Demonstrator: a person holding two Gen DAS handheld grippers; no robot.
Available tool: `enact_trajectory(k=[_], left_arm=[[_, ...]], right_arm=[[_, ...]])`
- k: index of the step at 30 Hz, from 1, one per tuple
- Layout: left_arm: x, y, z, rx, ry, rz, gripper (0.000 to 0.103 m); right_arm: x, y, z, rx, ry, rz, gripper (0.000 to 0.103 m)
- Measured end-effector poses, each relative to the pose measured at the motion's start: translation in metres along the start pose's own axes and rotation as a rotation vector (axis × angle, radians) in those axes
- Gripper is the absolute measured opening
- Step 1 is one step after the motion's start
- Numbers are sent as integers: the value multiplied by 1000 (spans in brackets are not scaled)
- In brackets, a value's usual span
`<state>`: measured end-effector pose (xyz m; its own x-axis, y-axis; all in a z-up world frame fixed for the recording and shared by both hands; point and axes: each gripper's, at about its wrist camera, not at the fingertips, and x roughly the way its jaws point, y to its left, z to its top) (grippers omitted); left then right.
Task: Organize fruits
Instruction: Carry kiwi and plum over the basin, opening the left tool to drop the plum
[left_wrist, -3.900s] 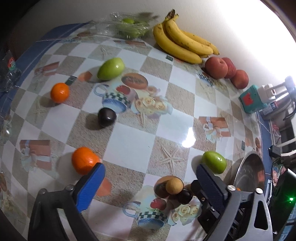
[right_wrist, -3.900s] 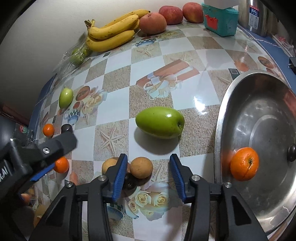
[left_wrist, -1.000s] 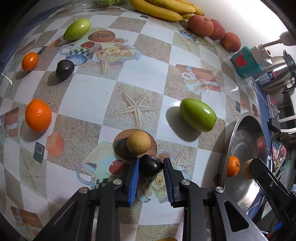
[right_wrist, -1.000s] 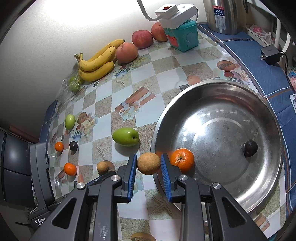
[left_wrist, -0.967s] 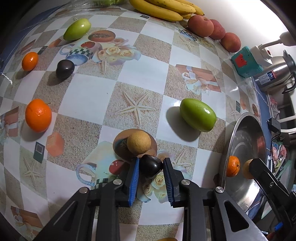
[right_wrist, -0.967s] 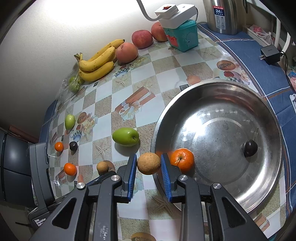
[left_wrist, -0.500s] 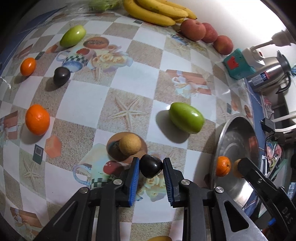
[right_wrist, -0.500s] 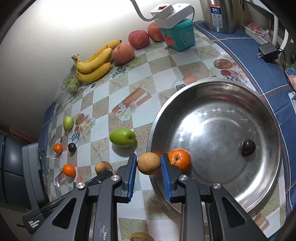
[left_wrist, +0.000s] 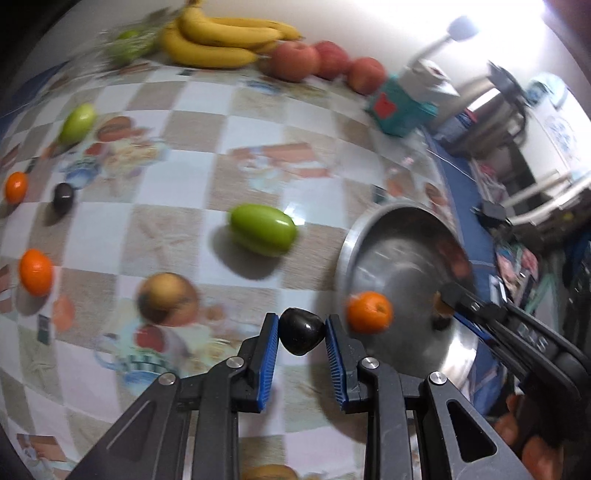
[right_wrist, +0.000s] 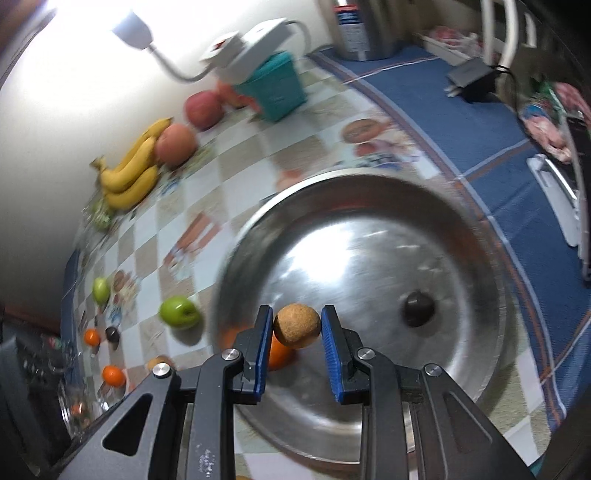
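My left gripper (left_wrist: 301, 332) is shut on a dark plum (left_wrist: 300, 331), held above the table just left of the steel bowl (left_wrist: 406, 229). My right gripper (right_wrist: 296, 325) is shut on a round brown fruit (right_wrist: 296, 325) and holds it over the steel bowl (right_wrist: 369, 413). In the bowl lie an orange (left_wrist: 368, 312), partly hidden behind my right fingers in the right wrist view (right_wrist: 280, 356), and a dark plum (right_wrist: 417, 308). On the table lie a green mango (left_wrist: 263, 229), a brown fruit (left_wrist: 167, 298), two oranges (left_wrist: 35, 272) and another dark plum (left_wrist: 63, 196).
Bananas (left_wrist: 221, 40), red apples (left_wrist: 317, 61) and a bag of green fruit (left_wrist: 127, 46) line the wall. A second green mango (left_wrist: 77, 122) lies at the far left. A teal box (right_wrist: 275, 90) with a power strip and a steel kettle (right_wrist: 364, 29) stand behind the bowl.
Both grippers have swung to the right towards the bowl with their fruit. The right gripper now hangs over the bowl's inside; the left one has lifted the plum nearer the rim.
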<state>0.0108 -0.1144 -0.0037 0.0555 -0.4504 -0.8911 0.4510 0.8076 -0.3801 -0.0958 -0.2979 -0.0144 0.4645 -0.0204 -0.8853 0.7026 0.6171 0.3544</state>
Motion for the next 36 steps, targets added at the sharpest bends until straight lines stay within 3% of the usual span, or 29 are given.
enact_trajectory(k=[7, 13, 23, 36], left_arm=[[15, -42, -11, 103, 38, -69, 28], [35, -63, -22, 180, 92, -35, 28], [50, -69, -23, 196, 112, -20, 28], [53, -70, -23, 204, 115, -15, 29]], right_arm=[[-7, -32, 9, 66, -20, -33, 28], [-5, -37, 11, 72, -6, -32, 28], [21, -26, 8, 20, 82, -58, 28], [26, -24, 9, 4, 105, -80, 28]])
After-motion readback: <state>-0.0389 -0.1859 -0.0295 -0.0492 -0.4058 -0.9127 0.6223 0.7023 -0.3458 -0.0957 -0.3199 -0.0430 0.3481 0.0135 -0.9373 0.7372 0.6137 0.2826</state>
